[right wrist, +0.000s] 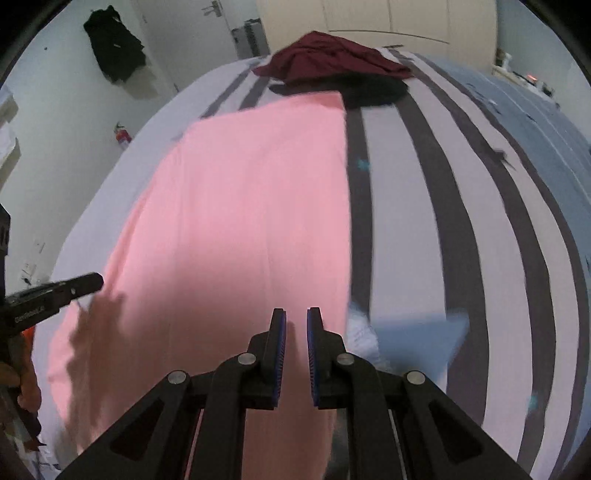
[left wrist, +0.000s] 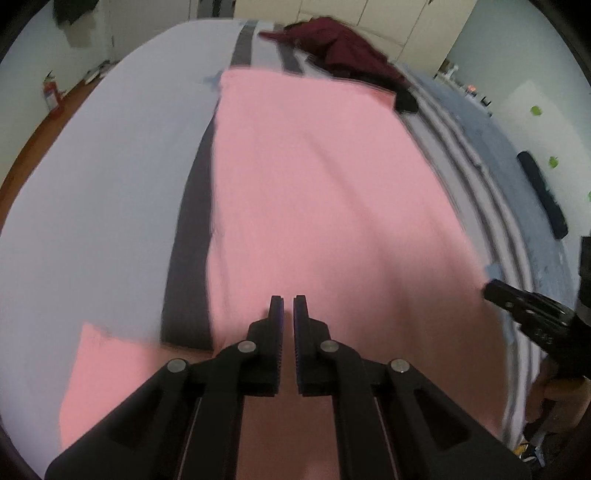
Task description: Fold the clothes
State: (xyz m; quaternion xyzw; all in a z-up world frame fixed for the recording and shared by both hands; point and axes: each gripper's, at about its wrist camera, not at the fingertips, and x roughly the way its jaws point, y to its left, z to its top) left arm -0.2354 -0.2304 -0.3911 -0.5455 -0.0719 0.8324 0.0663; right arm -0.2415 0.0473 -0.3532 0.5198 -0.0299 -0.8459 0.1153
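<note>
As it lies flat | pink garment [left wrist: 314,192] | smooth, few creases | striped bed [right wrist: 443,221]

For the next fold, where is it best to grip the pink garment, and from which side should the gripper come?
Probably grip the pink garment at its straight right edge near the right gripper, coming from the striped bedsheet side. That edge lies flat and exposed.

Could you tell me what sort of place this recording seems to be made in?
Most likely a bedroom at home. The pink garment lies spread on a bed with a striped cover, pale wardrobe doors stand behind it, and a dark garment hangs on the wall near a door.
</note>
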